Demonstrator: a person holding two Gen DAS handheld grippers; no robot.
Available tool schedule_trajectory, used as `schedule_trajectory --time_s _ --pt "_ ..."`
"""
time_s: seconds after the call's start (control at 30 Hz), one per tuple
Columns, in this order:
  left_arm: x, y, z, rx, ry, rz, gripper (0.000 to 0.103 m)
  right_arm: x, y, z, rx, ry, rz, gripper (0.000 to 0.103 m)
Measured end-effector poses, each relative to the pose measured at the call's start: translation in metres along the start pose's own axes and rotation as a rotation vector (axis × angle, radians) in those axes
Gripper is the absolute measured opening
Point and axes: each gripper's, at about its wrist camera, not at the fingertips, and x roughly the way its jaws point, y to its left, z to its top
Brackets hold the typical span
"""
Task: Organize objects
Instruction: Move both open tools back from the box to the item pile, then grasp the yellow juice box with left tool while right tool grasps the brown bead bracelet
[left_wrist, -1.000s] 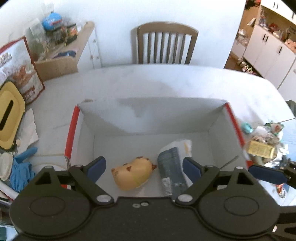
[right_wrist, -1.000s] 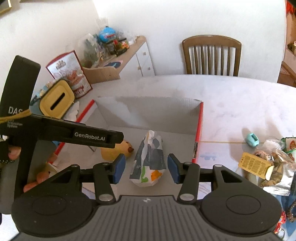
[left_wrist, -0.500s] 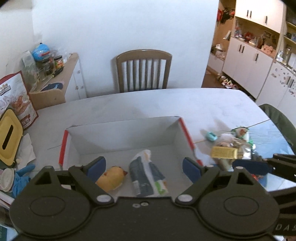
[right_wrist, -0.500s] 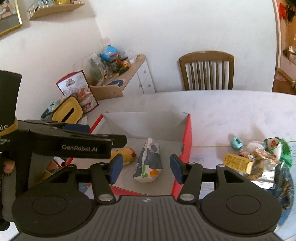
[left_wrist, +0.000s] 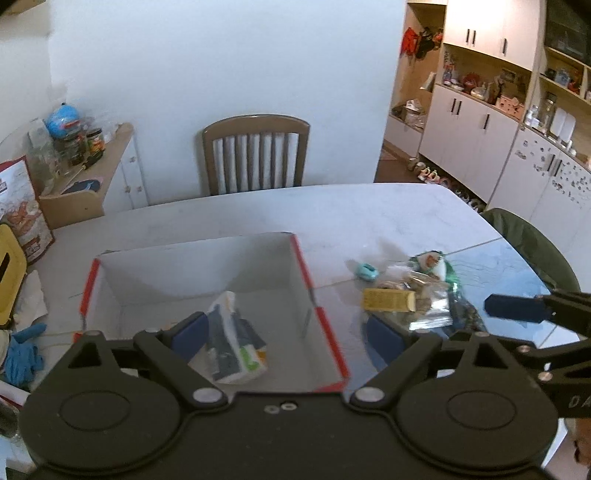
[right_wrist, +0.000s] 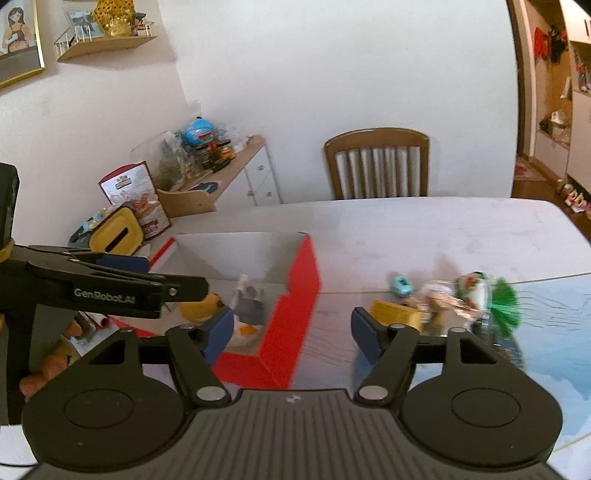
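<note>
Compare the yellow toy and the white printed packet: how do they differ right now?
The yellow toy is rounded and plain yellow with a dark spot; the packet is flat, crinkled and white with dark and green print. The toy sits left of the packet. Both lie inside the red-edged box, not held by any gripper.

The left black two-finger gripper with blue pads (left_wrist: 286, 338) is held with jaws spread wide and nothing between them. The right black two-finger gripper with blue pads (right_wrist: 291, 334) is likewise wide apart and empty, its tip seen at three o'clock in the left wrist view.
</note>
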Motion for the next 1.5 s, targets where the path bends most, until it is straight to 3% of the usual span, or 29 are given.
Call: schedule_trajectory --time_s 0.3,0.57,1.07,1.5 --pt "0.002 -0.047 -0.014 0.033 -0.027 -0.044 0.102 -0.037 -0.061 -0.023 -0.002 -0.034 -0.054 0.082" --pt "0.014 -0.083 -0.020 0.046 -0.032 -0.052 0.103 -0.046 -0.104 -0.044 -0.030 -0.011 -0.076 0.083" --pt "0.079 -0.133 -0.011 0.028 -0.005 -0.022 0.103 -0.015 -0.174 -0.063 -0.094 0.083 -0.100 0.083" --pt "0.159 -0.139 -0.003 0.090 0.063 -0.002 0.103 0.025 -0.223 -0.067 -0.085 0.162 -0.081 0.083"
